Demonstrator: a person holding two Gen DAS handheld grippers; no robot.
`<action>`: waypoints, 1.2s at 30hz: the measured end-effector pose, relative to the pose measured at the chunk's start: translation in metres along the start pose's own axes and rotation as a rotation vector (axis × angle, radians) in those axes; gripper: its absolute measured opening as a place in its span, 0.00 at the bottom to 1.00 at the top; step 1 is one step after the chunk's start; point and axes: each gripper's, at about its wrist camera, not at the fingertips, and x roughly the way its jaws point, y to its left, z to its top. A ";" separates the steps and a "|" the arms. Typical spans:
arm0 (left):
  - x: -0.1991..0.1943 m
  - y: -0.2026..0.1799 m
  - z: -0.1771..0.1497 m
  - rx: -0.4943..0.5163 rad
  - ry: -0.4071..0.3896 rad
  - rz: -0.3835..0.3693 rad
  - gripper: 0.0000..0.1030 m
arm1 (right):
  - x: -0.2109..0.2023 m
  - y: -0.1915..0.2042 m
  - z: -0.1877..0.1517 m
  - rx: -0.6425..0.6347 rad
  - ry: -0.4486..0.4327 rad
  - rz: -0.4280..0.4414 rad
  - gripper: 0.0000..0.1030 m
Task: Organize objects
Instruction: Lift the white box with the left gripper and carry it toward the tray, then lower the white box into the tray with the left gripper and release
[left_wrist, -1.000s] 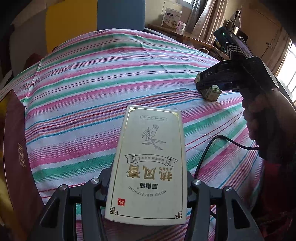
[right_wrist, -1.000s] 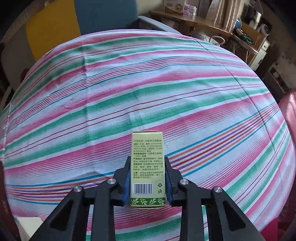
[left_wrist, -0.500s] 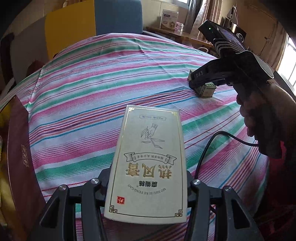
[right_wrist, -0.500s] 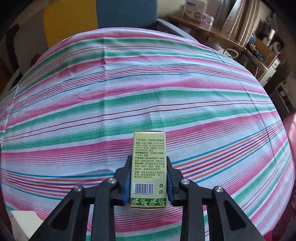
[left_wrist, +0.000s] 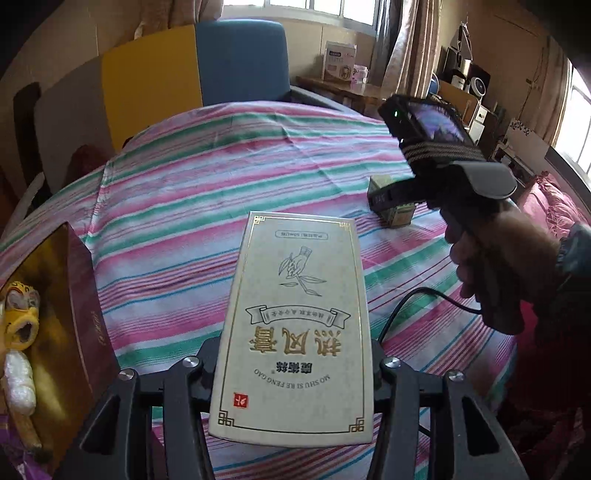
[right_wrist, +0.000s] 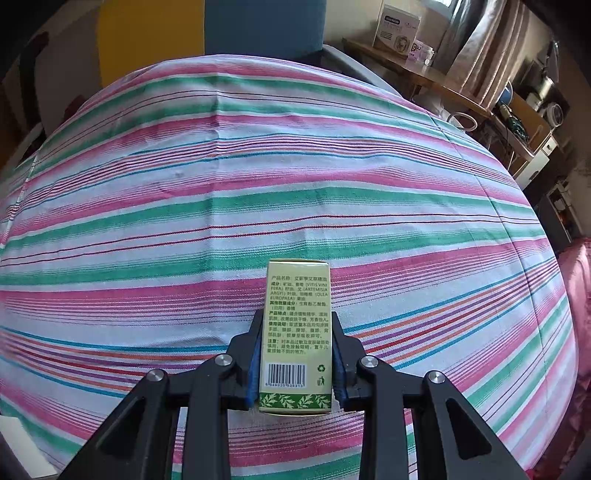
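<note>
My left gripper (left_wrist: 293, 363) is shut on a flat cream box with gold Chinese lettering (left_wrist: 295, 325), held above the striped tablecloth (left_wrist: 177, 206). My right gripper (right_wrist: 297, 360) is shut on a small green box with a barcode (right_wrist: 295, 332), held over the cloth. In the left wrist view the right gripper (left_wrist: 388, 201) shows at the right, in a hand, with the small green box (left_wrist: 400, 216) between its fingers low over the cloth.
A dark red gift box (left_wrist: 74, 314) with a yellow figure stands at the left edge. A blue and yellow chair back (left_wrist: 192, 74) is behind the table. A wooden side table (right_wrist: 417, 77) with a white carton stands at the far right. A black cable (left_wrist: 413, 302) hangs from the right gripper.
Both views have pulled back and tilted up, showing more of the room. The right gripper with the small green box has shifted farther across the cloth. Both grips are unchanged.
</note>
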 end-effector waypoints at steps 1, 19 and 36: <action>-0.008 0.002 0.002 -0.003 -0.014 0.001 0.51 | 0.000 0.000 0.000 -0.001 -0.002 -0.001 0.30; -0.098 0.092 -0.010 -0.144 -0.123 0.098 0.51 | -0.004 0.005 -0.004 -0.027 -0.032 -0.010 0.30; -0.106 0.215 -0.062 -0.476 -0.053 0.168 0.51 | -0.007 0.007 -0.004 -0.038 -0.027 -0.026 0.30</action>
